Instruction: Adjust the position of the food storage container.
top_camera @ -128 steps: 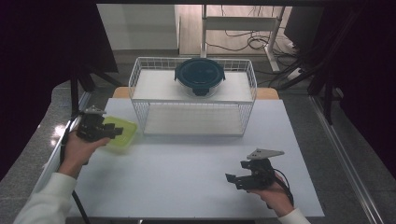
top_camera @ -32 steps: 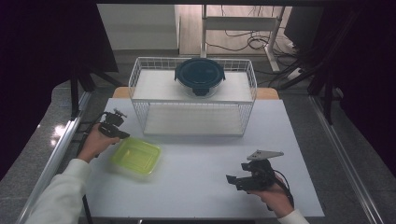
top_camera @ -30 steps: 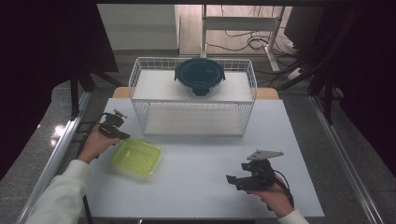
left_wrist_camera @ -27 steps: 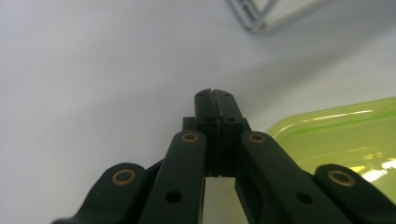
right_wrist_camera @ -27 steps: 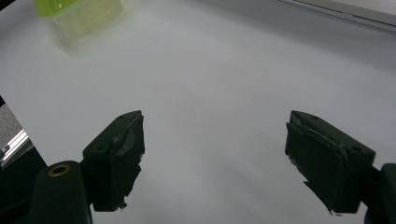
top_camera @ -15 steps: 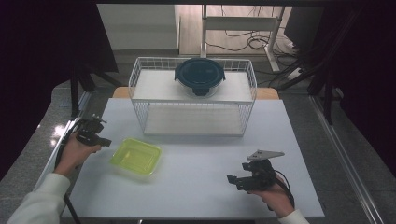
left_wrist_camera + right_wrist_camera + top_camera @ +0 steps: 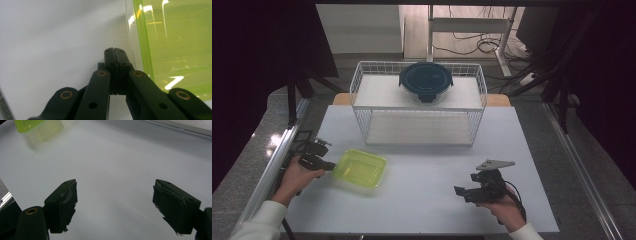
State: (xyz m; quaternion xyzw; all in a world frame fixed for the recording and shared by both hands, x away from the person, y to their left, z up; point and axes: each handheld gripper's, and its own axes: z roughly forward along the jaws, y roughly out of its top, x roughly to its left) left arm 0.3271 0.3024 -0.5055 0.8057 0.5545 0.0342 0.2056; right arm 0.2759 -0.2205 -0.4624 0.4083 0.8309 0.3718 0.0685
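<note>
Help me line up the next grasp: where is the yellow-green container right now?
In the high view the yellow-green container lies on the white table, front left, just right of the shut left gripper and ahead of the wire rack.

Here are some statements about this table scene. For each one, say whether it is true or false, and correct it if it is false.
1. The left gripper has its jaws closed with nothing between them. True.
2. The yellow-green container sits inside the wire rack. False: it lies on the white table, in front of the rack.
3. The round dark container is on the upper level of the wire rack. True.
4. The right gripper grips the yellow-green container. False: its jaws are open and empty, far from the container.
</note>
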